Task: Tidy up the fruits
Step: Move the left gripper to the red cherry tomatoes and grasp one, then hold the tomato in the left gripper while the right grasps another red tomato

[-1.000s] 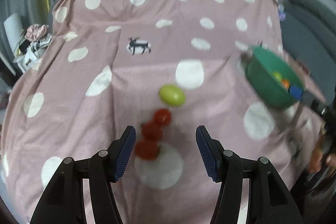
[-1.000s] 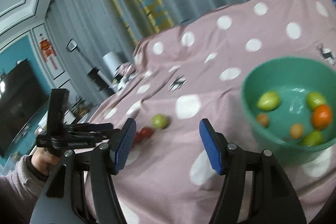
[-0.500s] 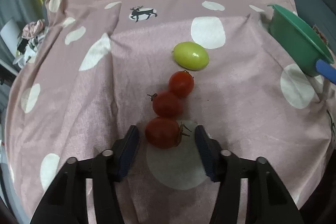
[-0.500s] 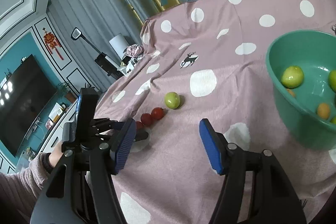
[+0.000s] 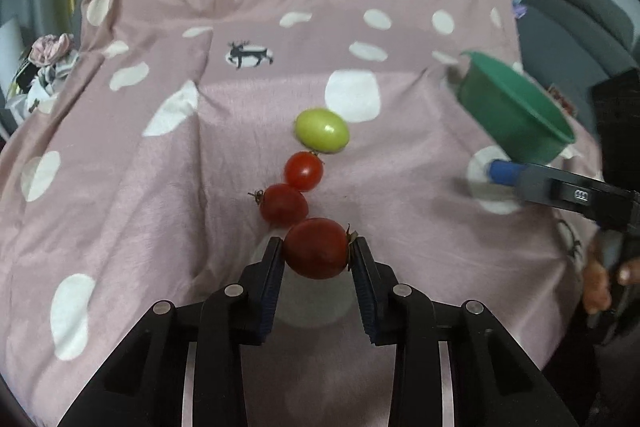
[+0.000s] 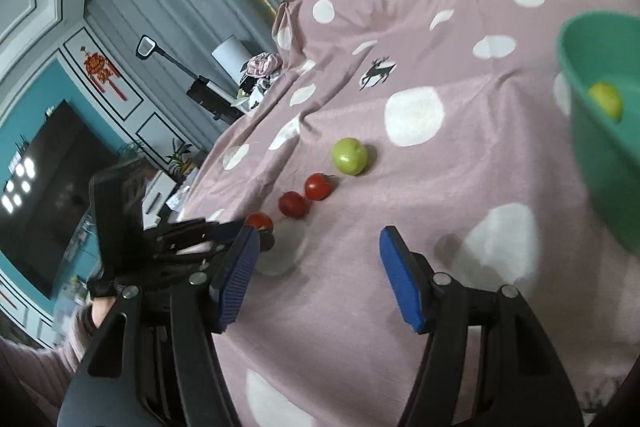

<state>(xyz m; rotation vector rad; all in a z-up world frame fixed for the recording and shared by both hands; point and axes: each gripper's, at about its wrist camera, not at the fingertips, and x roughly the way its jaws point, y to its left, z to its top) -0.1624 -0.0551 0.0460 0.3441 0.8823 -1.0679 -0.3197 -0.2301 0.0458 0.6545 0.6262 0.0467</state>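
The nearest red tomato (image 5: 316, 247), at the end of a row on the spotted cloth (image 5: 132, 187), now sits between the left gripper (image 5: 316, 255), whose jaws are closing and touch its sides; a second ago it lay ahead of them. Next likely comes the lift toward the green bowl (image 5: 516, 115). The right gripper (image 6: 316, 267) stands open, empty

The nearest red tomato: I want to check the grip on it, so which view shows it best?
The left wrist view: the nearest red tomato fills the middle, with the left hand-held gripper closing on both its sides. The right wrist view shows only part of it, small, behind that hand-held gripper.
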